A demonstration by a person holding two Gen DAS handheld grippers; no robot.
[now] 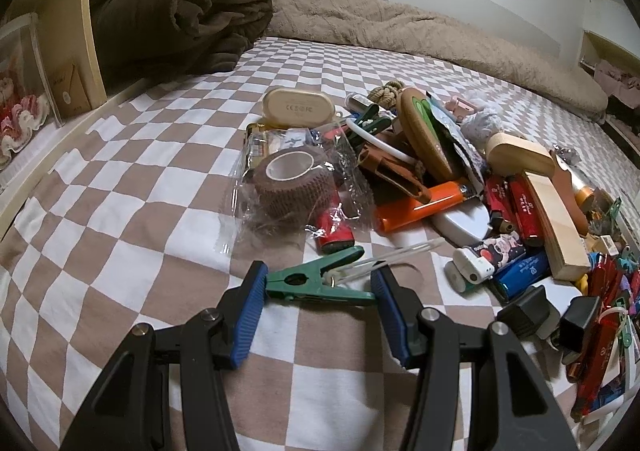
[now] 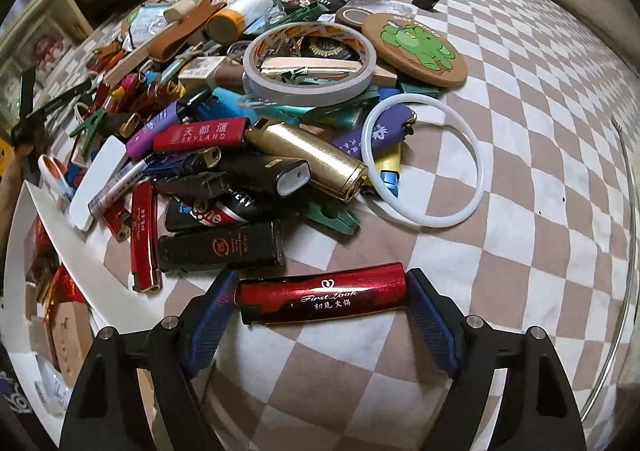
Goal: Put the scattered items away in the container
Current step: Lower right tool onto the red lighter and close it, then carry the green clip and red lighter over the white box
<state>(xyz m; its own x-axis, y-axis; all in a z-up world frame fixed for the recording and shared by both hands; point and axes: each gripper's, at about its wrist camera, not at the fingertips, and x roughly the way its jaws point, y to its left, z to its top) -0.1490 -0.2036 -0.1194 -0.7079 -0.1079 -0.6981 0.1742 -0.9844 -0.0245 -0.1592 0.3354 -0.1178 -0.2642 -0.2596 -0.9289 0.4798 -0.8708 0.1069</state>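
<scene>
In the left wrist view, my left gripper (image 1: 320,287) is shut on a green plastic clip (image 1: 316,283), which lies crosswise between the blue pads just above the checked bedsheet. In the right wrist view, my right gripper (image 2: 322,291) is shut on a glossy red lighter (image 2: 320,297) printed "First Look". Its pads press on the lighter's two ends, low over the sheet. Beyond it lies the scattered pile of lighters (image 2: 224,171), a tape ring (image 2: 308,63) and a white hoop (image 2: 424,163). The white container's rim (image 2: 80,271) shows at the lower left, with packets inside.
A brown bandage roll (image 1: 294,183) in clear wrap, an orange lighter (image 1: 420,207) and a wooden block (image 1: 556,223) lie ahead of the left gripper. A folded brown blanket (image 1: 192,11) sits in a wooden shelf at the back left. Bare checked sheet (image 2: 540,211) spreads right of the pile.
</scene>
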